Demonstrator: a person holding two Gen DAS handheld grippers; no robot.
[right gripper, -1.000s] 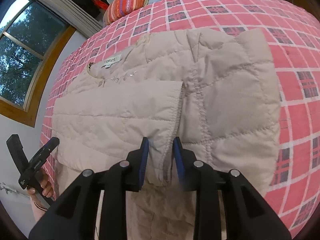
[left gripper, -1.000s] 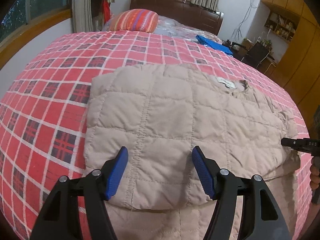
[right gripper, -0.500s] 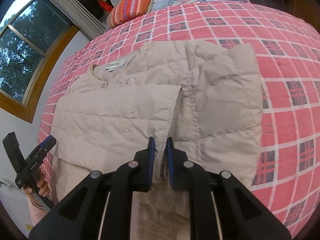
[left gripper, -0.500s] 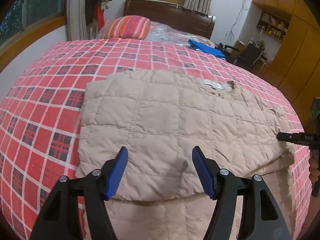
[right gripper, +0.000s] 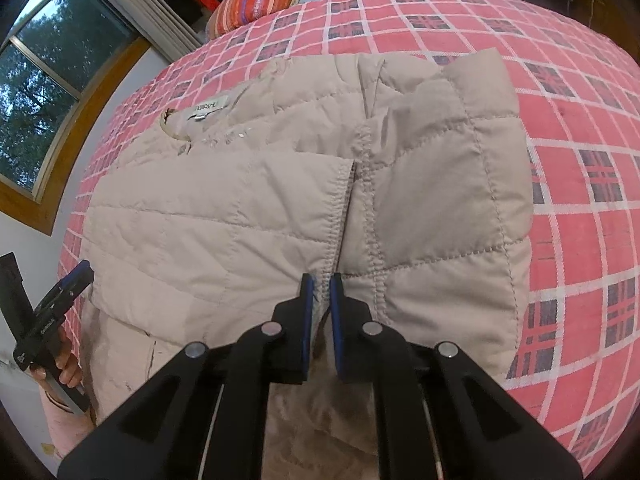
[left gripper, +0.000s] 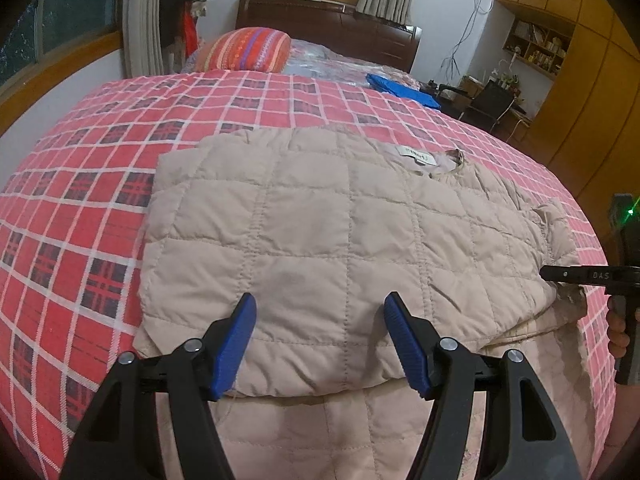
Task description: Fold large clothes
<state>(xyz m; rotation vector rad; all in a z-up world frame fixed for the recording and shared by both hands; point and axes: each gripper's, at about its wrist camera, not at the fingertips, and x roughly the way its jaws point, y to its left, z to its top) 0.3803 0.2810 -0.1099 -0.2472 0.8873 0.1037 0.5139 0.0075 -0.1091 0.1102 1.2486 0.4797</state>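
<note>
Pinching tighter than a second ago, the right gripper (right gripper: 320, 284) now clamps the jacket (right gripper: 248, 216) hem between its fingers, ready for folding; the left gripper (left gripper: 320, 320) stays wide open, empty.

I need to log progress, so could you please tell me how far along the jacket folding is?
Partly done. The beige quilted jacket lies on the red plaid bedspread with one side already folded across its body. In hand: the right gripper is pinching the folded edge, while the left gripper hovers open. Left: the lower part hangs over the bed edge, unfolded.
</note>
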